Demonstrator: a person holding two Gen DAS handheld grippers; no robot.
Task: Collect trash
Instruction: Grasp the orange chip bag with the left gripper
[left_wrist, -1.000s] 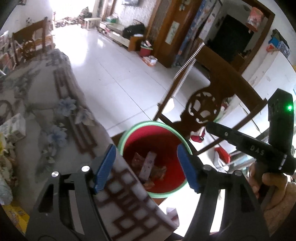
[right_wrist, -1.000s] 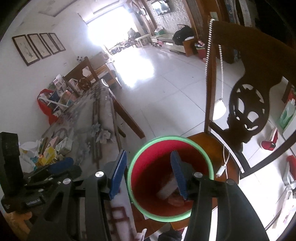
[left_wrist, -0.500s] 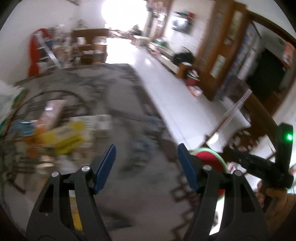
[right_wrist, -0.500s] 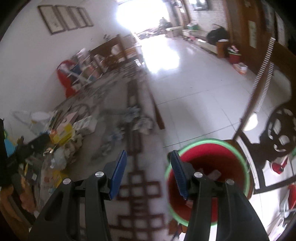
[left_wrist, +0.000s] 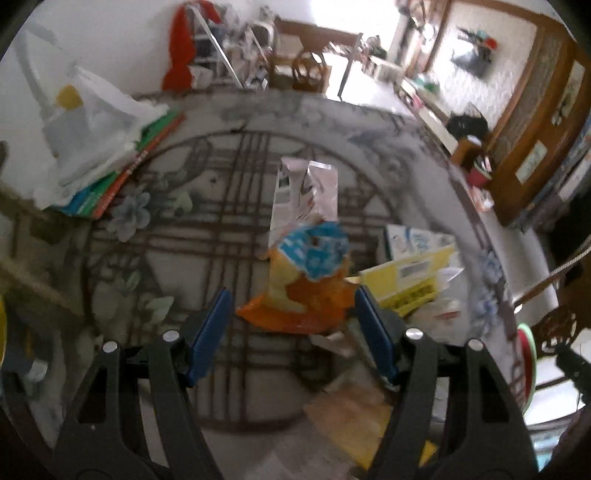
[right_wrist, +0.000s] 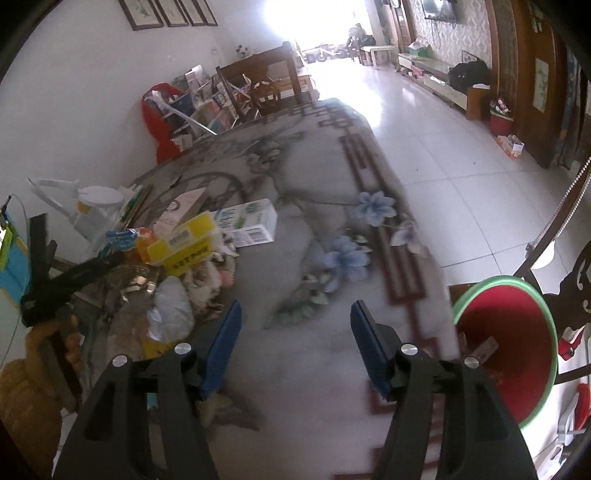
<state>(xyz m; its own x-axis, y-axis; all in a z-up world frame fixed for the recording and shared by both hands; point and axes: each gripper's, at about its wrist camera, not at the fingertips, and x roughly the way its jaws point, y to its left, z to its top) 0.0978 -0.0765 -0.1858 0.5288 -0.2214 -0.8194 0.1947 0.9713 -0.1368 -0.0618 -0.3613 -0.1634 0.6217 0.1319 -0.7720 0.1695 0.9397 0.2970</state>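
My left gripper (left_wrist: 293, 325) is open and empty, just in front of an orange and blue snack bag (left_wrist: 306, 280) lying on the flowered tablecloth (left_wrist: 184, 236). A yellow box (left_wrist: 406, 280) and a white carton (left_wrist: 413, 240) lie to the bag's right, a pink pouch (left_wrist: 306, 192) behind it. My right gripper (right_wrist: 295, 332) is open and empty above the cloth. The trash pile lies to its left: the yellow box (right_wrist: 181, 247), the white carton (right_wrist: 251, 221), crumpled wrappers (right_wrist: 173, 314). The red bin with a green rim (right_wrist: 506, 343) stands at its right, holding some trash.
A white plastic bag on stacked books (left_wrist: 96, 147) sits at the table's back left. A dark wooden chair (right_wrist: 576, 280) stands behind the bin. Another chair (right_wrist: 266, 85) and cluttered shelves stand at the table's far end. A white tiled floor (right_wrist: 461, 147) lies right of the table.
Both grippers have swung from above the red bin back over the table. The left one now faces the trash pile. Both stay open and empty.
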